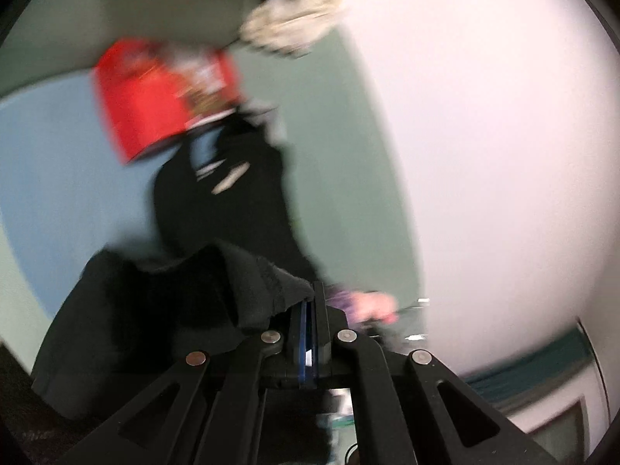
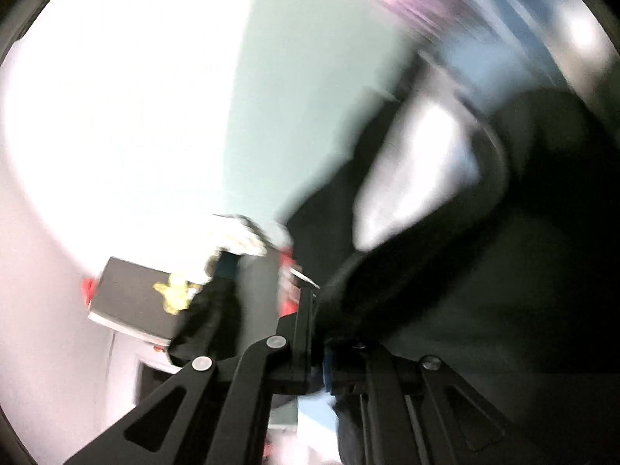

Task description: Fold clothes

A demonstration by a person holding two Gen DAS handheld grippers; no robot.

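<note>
Gripping one black garment (image 1: 162, 310), two grippers

— What do your claws look like from where you stand?

— My left claw (image 1: 308, 325) is matte black all over: two flat fingers edged with a thin blue strip, and four angled link arms behind them, each pinned by a round silver screw and cut through with a long slot.

— And the other one?

— My right claw (image 2: 310, 310) is the same black build, with silver pivot screws and slotted links. Motion blur hides any finer markings.
</note>
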